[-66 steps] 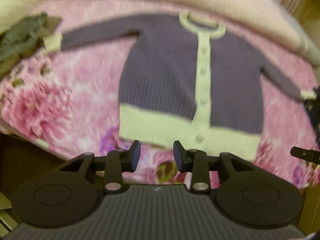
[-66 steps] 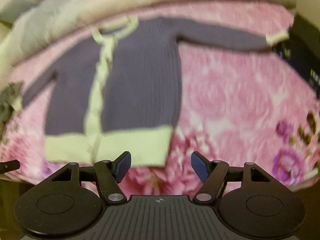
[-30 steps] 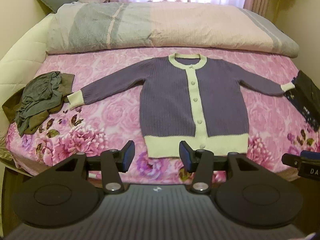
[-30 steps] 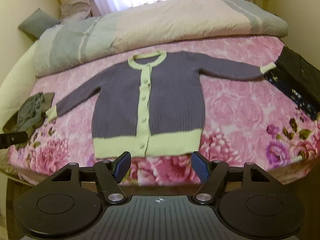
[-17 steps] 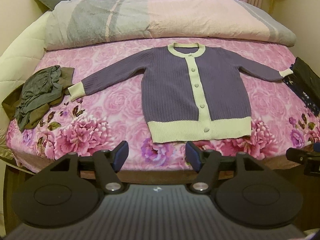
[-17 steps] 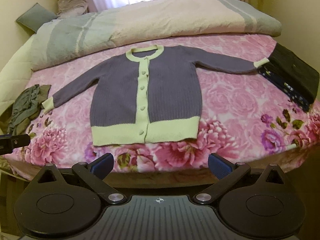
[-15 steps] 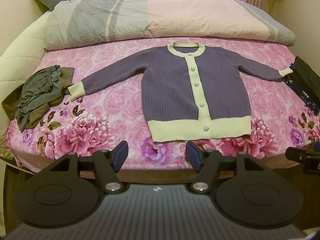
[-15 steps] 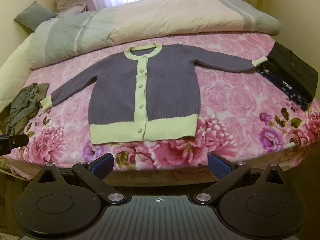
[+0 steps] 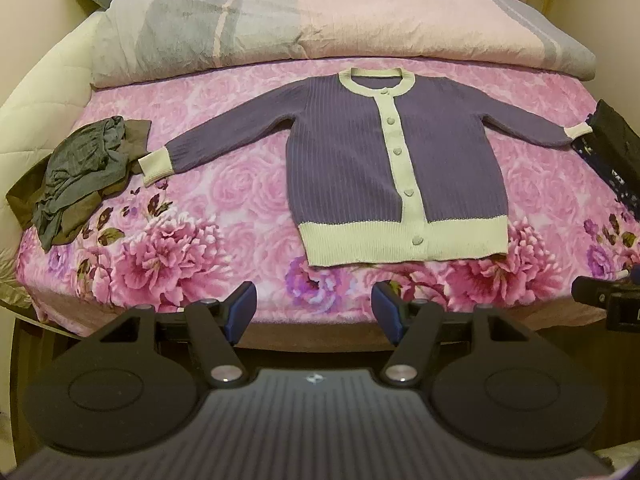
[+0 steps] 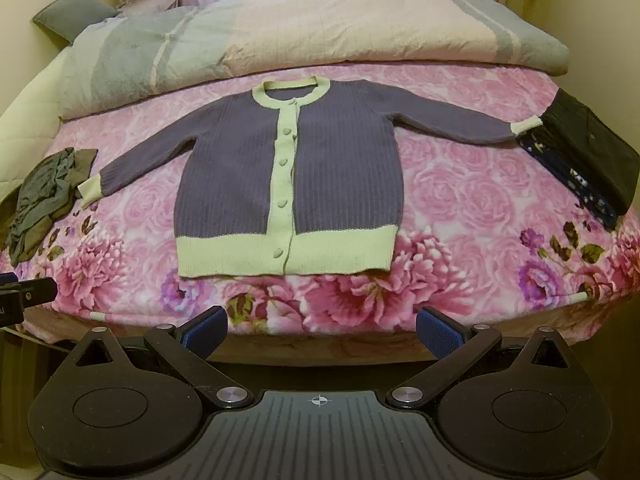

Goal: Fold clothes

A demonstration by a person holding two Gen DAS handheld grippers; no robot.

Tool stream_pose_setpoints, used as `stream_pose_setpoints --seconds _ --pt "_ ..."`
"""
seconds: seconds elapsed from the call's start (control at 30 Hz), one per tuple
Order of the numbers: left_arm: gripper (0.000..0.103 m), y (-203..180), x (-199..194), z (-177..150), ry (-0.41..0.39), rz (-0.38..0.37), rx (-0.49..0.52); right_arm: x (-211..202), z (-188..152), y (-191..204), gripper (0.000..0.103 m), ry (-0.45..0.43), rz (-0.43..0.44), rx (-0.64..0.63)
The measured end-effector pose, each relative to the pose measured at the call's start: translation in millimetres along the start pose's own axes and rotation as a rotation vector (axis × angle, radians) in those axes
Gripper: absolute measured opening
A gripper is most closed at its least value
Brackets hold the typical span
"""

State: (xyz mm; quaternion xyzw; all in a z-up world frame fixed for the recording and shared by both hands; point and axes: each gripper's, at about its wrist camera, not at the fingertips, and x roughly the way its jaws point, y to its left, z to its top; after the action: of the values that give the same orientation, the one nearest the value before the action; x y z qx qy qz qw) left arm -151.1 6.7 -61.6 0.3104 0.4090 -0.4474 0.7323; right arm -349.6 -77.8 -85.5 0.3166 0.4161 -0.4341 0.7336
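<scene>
A purple ribbed cardigan (image 9: 352, 160) (image 10: 240, 168) with pale green collar, button band, cuffs and hem lies flat and buttoned on the pink floral bedspread (image 9: 224, 196) (image 10: 460, 200), both sleeves spread out sideways. My left gripper (image 9: 313, 311) hangs open over the bed's near edge, below the cardigan's hem, with nothing between its blue pads. My right gripper (image 10: 322, 330) stands wide open at the same edge, also below the hem and empty. Each gripper's tip shows at the side of the other's view.
A crumpled grey-green garment (image 9: 80, 172) (image 10: 40, 200) lies at the bed's left edge by the left cuff. A folded dark stack (image 9: 616, 152) (image 10: 580, 160) sits at the right edge by the right cuff. A rolled duvet (image 9: 320, 24) and pillows lie along the far side.
Both grippers opened wider, the right one more. Both have drawn back a little from the cardigan toward the bed's near edge. The cardigan has not moved.
</scene>
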Motion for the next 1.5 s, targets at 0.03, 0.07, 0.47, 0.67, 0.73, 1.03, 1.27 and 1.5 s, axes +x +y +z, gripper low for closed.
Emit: stream_pose_setpoints --seconds 0.03,0.07,0.47,0.67,0.73,1.03,1.27,1.5 --pt "0.06 -0.2 1.1 0.4 0.004 0.002 -0.002 1.0 0.8 -0.4 0.103 0.003 0.002 -0.002" --pt "0.06 0.0 2.1 0.6 0.008 0.002 -0.004 2.0 1.7 -0.9 0.103 0.007 0.004 -0.003" --pt "0.06 -13.0 16.3 12.4 0.049 0.007 -0.026 17.7 18.5 -10.5 0.103 0.047 0.011 -0.04" --pt "0.06 -28.4 20.1 24.2 0.055 0.018 -0.039 23.9 33.3 -25.3 0.103 0.055 0.018 -0.054" --pt "0.06 -35.7 21.6 29.9 0.053 0.025 -0.045 26.1 39.6 -31.3 0.103 0.053 0.02 -0.062" --pt "0.06 -66.1 31.6 50.3 0.056 0.053 -0.071 40.0 67.8 -60.2 0.103 0.059 0.042 -0.107" --pt "0.06 -84.9 38.9 62.7 0.068 0.069 -0.083 52.8 81.9 -81.1 0.103 0.082 0.057 -0.121" --pt "0.063 -96.3 46.1 71.7 0.081 0.08 -0.079 63.3 92.7 -90.1 0.103 0.111 0.069 -0.138"
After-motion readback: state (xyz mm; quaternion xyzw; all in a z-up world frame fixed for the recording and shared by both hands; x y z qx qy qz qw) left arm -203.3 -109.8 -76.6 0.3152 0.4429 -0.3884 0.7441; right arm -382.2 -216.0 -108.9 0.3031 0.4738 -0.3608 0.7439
